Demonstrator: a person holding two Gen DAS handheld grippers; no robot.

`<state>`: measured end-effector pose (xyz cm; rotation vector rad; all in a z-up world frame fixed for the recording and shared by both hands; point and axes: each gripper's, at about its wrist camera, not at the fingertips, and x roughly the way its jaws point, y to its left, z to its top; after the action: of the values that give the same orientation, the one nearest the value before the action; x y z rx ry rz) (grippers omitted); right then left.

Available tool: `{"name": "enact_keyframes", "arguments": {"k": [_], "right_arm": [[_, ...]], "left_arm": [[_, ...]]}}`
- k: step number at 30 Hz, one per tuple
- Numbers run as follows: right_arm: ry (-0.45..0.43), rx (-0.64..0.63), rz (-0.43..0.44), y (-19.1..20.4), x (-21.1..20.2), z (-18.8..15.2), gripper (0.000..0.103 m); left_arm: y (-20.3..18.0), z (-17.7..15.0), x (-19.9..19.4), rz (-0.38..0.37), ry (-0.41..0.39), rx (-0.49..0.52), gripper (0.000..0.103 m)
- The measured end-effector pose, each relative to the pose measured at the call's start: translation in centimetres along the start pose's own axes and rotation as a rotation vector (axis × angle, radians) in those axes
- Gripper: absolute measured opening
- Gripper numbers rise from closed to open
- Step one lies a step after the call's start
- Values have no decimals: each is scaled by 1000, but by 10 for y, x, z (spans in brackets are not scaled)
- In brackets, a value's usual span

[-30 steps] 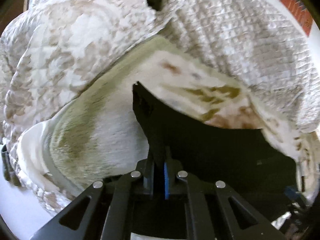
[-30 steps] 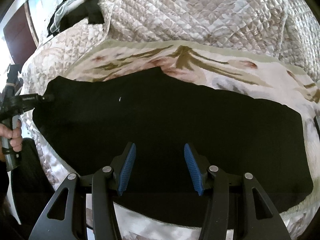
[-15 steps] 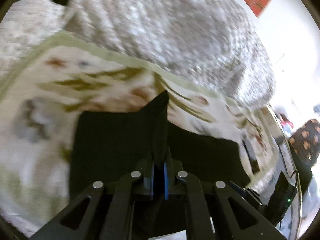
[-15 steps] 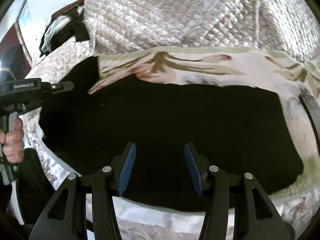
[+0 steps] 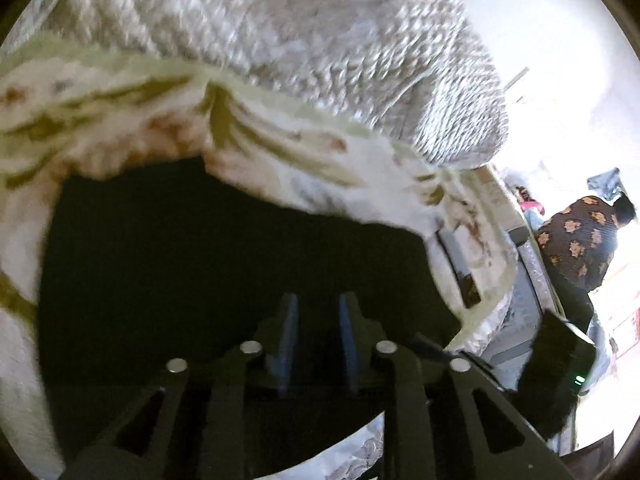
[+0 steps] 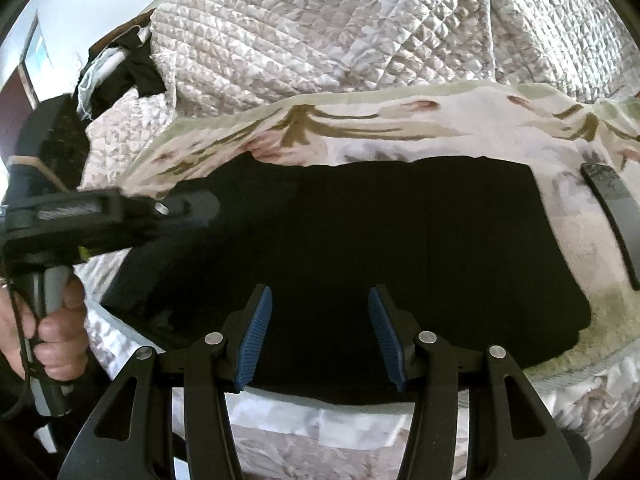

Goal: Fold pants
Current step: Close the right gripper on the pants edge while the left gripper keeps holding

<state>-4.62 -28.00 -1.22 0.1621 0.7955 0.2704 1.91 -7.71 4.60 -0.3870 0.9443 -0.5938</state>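
The black pants (image 6: 380, 236) lie flat in a folded slab on a floral blanket (image 6: 400, 128). They also fill the middle of the left wrist view (image 5: 200, 248). My left gripper (image 5: 318, 310) hovers just above the pants, its blue pads a little apart and empty. It shows from the side in the right wrist view (image 6: 188, 206), at the pants' left end. My right gripper (image 6: 320, 300) is open and empty above the pants' near edge.
A quilted cover (image 6: 340, 28) rises behind the blanket. A dark remote-like bar (image 6: 612, 208) lies on the blanket right of the pants. Dark clothes (image 6: 132, 64) sit at the back left. A person in a patterned top (image 5: 576, 240) stands at the right.
My left gripper carried the pants' left end over to the right, laid it down and opened. The pants are now shorter. My right gripper stayed open.
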Motion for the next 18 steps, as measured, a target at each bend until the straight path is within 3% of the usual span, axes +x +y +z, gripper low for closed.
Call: {"name": "enact_keyframes", "arguments": {"k": [5, 10, 18], "right_arm": [[17, 22, 86, 10, 7, 4, 51], [66, 50, 153, 13, 31, 10, 51], [78, 82, 215, 16, 65, 32, 51]], "left_arm": [[28, 3, -35, 107, -87, -10, 30], [67, -6, -48, 260, -100, -37, 30], [98, -14, -56, 301, -109, -77, 30]]}}
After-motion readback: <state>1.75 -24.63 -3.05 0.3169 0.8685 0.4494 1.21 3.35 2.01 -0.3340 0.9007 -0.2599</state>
